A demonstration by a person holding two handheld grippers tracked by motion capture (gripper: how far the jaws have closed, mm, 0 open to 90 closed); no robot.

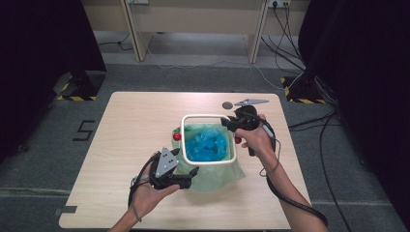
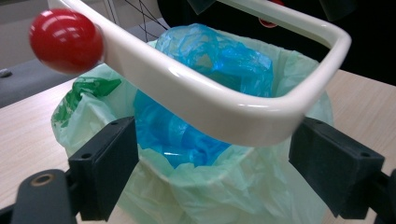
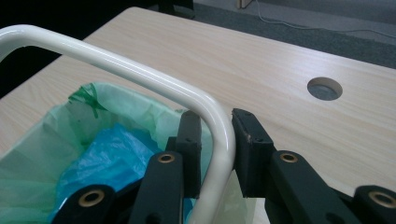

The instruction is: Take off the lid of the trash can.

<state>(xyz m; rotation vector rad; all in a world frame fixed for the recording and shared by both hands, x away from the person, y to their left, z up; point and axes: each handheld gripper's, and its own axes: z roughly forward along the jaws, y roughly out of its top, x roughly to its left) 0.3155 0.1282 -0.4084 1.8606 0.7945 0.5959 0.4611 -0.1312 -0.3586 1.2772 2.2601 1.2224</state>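
High view: bin point(image 1: 193, 176) mid-table point(image 1: 130, 125), green liner holding blue bag point(image 1: 207, 145). Right gripper point(image 1: 231, 123) clamped on far corner of white frame point(image 1: 205, 116). Left gripper point(image 1: 191, 176) at near rim, jaws wide, holding nothing. Red knobs point(image 1: 177, 137) flank frame. Grommet hole point(image 1: 227, 105) behind, cables point(image 1: 285, 24) on floor.

White frame over a bagged bin on the worktop

The white frame point(image 1: 208, 116), a glossy rounded rectangle of tubing, lies roughly level above the bin mouth, its 3 o'clock side at a far corner caught between the right gripper's point(image 1: 235, 122) jaws. A red knob point(image 1: 177, 137) sits on its 9 o'clock side, another point(image 1: 238, 140) at 3 o'clock. Beneath it the pale green bag point(image 1: 212, 175) stands open and crumpled, spilling toward 6 o'clock, with a bright blue bag point(image 1: 207, 145) bunched inside.
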